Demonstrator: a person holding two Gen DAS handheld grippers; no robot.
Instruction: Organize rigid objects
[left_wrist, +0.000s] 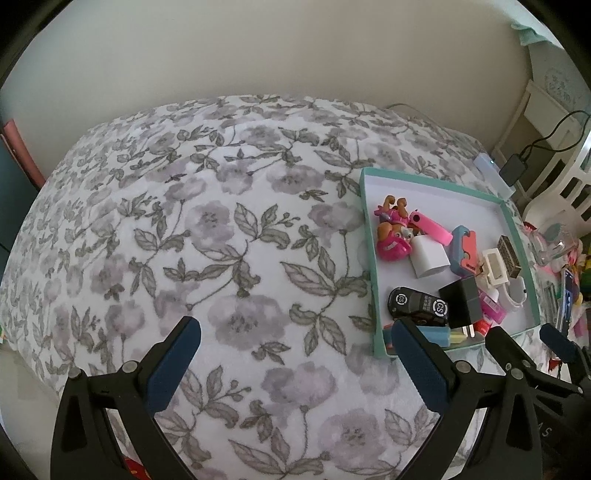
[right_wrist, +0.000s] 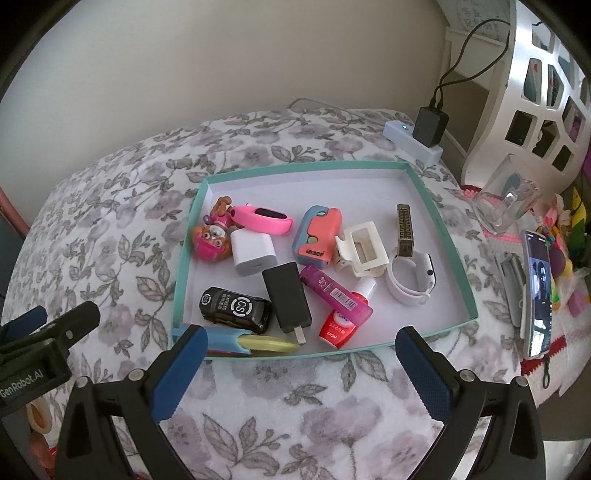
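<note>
A teal-rimmed tray (right_wrist: 441, 206) sits on a floral bedspread (left_wrist: 207, 236) and holds several small things: a pink pup toy (right_wrist: 211, 236), a pink band (right_wrist: 263, 218), a white charger (right_wrist: 253, 254), a black toy car (right_wrist: 234, 309), a black plug (right_wrist: 287, 296), a coral case (right_wrist: 317, 236), a white hair claw (right_wrist: 364, 254), a white watch (right_wrist: 412, 278) and pink and red tubes (right_wrist: 338, 295). My right gripper (right_wrist: 301, 345) is open and empty just before the tray's near rim. My left gripper (left_wrist: 295, 334) is open and empty over the bedspread, left of the tray (left_wrist: 369, 236).
A power strip with a black adapter (right_wrist: 428, 127) lies behind the tray. A clear container (right_wrist: 506, 194), a phone (right_wrist: 540, 291) and colourful clutter lie to the right. A white slatted bed frame (right_wrist: 535, 74) stands at the far right. A wall rises behind the bed.
</note>
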